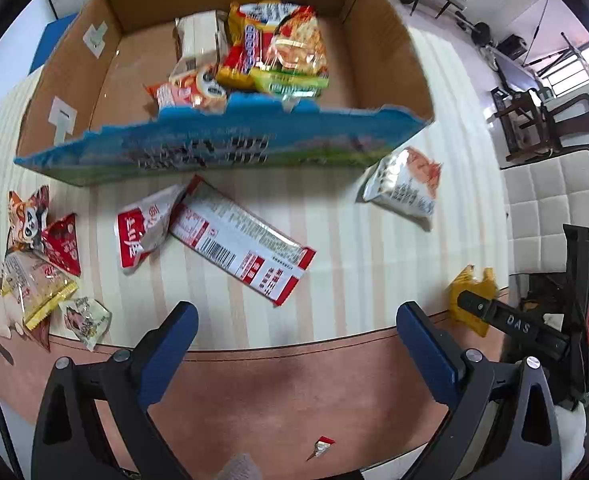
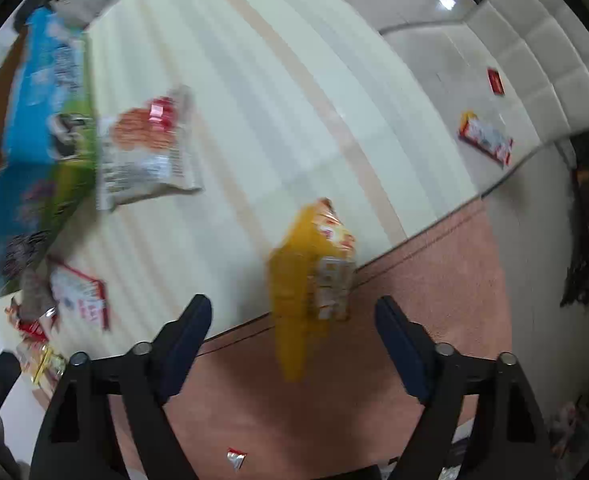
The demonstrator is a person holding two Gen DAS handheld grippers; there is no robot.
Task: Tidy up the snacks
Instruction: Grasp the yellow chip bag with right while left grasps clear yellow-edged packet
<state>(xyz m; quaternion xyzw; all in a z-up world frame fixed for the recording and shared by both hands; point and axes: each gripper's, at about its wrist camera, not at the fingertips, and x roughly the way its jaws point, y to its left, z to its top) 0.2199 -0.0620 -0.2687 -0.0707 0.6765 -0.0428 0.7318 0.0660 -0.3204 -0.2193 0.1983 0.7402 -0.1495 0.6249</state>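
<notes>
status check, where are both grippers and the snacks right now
Left gripper open, empty. Right gripper open over yellow snack packet, not gripping. Cardboard box partly filled. Nothing blocking.

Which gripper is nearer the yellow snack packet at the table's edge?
Right. The right gripper hovers directly over the yellow packet, which lies between its open fingers. The left gripper is off to the side, over bare table.

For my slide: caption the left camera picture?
Open fingers hover over snack packets beside a half-filled cardboard box.
</notes>
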